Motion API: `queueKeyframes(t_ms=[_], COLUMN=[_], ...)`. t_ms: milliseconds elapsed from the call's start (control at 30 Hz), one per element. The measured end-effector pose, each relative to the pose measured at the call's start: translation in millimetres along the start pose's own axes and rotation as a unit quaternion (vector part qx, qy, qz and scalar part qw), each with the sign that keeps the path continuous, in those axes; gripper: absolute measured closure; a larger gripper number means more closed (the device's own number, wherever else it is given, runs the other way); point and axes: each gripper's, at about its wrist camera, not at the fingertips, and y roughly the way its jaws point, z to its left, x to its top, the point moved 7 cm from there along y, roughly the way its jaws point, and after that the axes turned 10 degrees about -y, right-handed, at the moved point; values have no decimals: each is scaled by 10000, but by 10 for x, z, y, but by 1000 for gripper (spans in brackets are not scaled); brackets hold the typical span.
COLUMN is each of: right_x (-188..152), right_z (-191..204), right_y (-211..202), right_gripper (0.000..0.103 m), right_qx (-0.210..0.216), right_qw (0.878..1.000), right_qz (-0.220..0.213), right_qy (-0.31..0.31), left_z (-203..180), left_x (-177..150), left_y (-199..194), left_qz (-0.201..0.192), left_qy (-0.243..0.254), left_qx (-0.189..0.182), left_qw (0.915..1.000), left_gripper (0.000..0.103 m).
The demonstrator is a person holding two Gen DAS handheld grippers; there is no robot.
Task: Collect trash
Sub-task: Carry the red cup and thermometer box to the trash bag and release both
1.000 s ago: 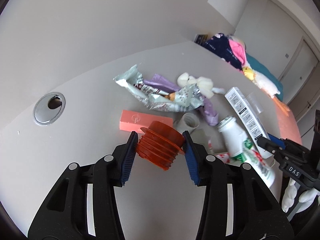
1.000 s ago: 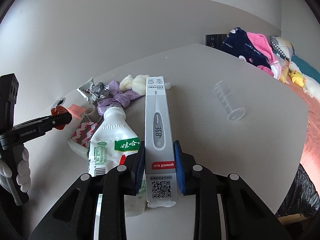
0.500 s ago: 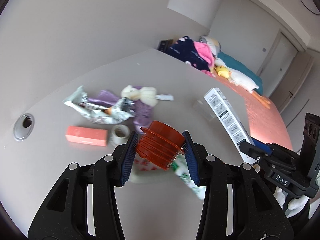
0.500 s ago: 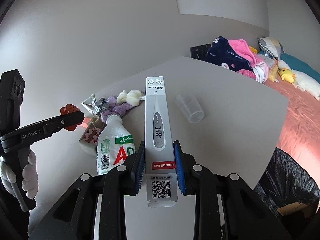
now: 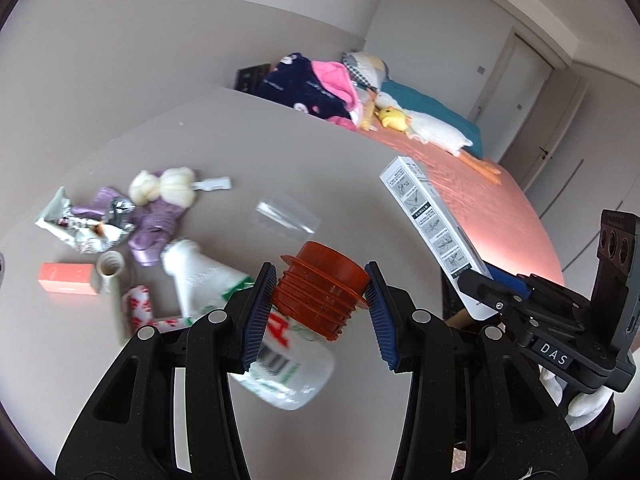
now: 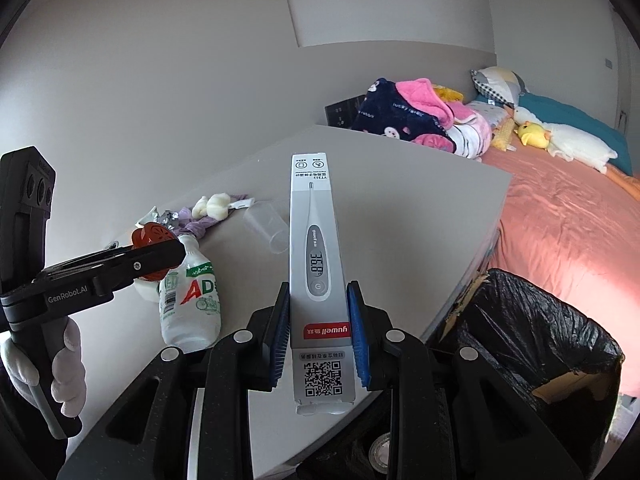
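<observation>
My left gripper point(image 5: 318, 312) is shut on an orange ribbed cap point(image 5: 322, 290) and holds it above the grey table point(image 5: 280, 148). My right gripper point(image 6: 320, 328) is shut on a long white thermometer box point(image 6: 318, 264), held upright above the table's right edge. The box also shows in the left wrist view point(image 5: 432, 224). A white AD milk bottle point(image 6: 190, 300) lies on the table below the left gripper point(image 6: 156, 256). A bin lined with a black bag point(image 6: 532, 336) stands beside the table at the right.
More litter lies on the table: foil wrapper point(image 5: 80, 224), purple bag point(image 5: 156, 224), cotton balls point(image 5: 168, 186), pink box point(image 5: 66, 284), tape roll point(image 5: 110, 270), clear plastic cup point(image 5: 286, 220). A bed point(image 6: 572, 216) with clothes and plush toys lies beyond.
Both grippers have lifted and swung to the right with their loads. The litter has slid left in view and the black-lined bin has come fully into the right wrist view.
</observation>
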Motion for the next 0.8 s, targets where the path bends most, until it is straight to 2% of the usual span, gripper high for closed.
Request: queueKeyframes(t_ms=[800], right_x=[-333], right_z=[-694], right_y=[-506], right_gripper=[74], right_qx=[-668], right_qw=[9957], right_qz=[-141], right_qy=[618], left_z=[-1044], left_x=[-263], left_y=[348], left_qz=[489], left_qy=[684], left_qx=[-752], left_qw=[9936], left_gripper=[58])
